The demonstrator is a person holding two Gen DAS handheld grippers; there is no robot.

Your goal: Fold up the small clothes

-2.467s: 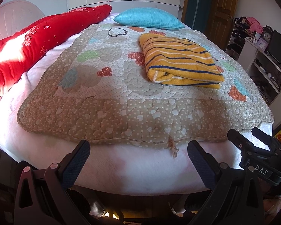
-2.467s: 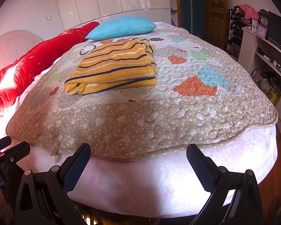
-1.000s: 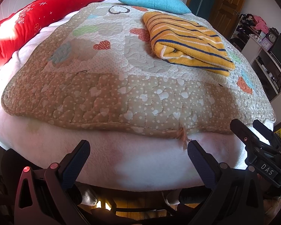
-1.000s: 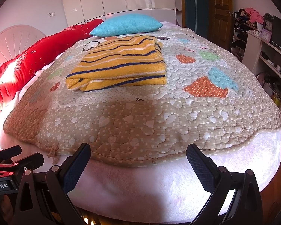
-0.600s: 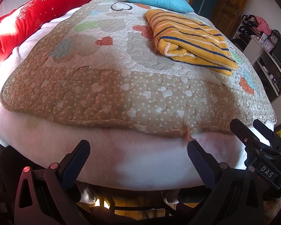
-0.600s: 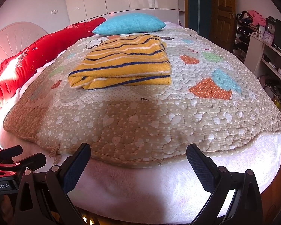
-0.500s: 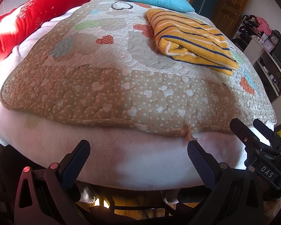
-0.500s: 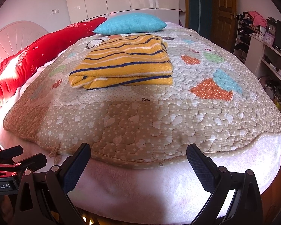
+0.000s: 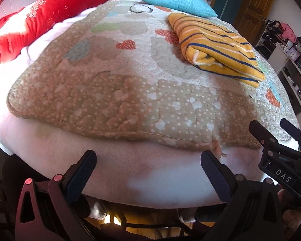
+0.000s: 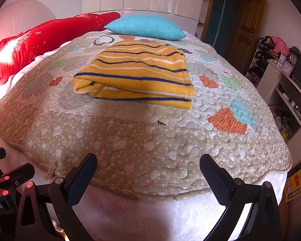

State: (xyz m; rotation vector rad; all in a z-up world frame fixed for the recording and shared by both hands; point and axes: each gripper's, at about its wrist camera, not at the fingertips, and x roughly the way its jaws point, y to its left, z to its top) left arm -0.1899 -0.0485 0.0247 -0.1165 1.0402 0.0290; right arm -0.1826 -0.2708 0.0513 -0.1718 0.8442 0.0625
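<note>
A yellow garment with blue and white stripes (image 9: 216, 48) lies folded on the quilted bedspread (image 9: 114, 92), toward the far right in the left wrist view and at the middle in the right wrist view (image 10: 138, 74). My left gripper (image 9: 148, 160) is open and empty at the bed's near edge. My right gripper (image 10: 148, 164) is open and empty, over the quilt's near edge, well short of the garment. The right gripper also shows at the right of the left wrist view (image 9: 279, 146).
A turquoise pillow (image 10: 146, 27) and a long red bolster (image 10: 40, 40) lie at the head and left side of the bed. Shelves with clutter (image 10: 287, 84) stand to the right. A wooden door (image 10: 244, 34) is at the back right.
Both grippers have moved forward and slightly up toward the bed; the folded garment looms larger in the right wrist view. The garment has not moved. Both stay open.
</note>
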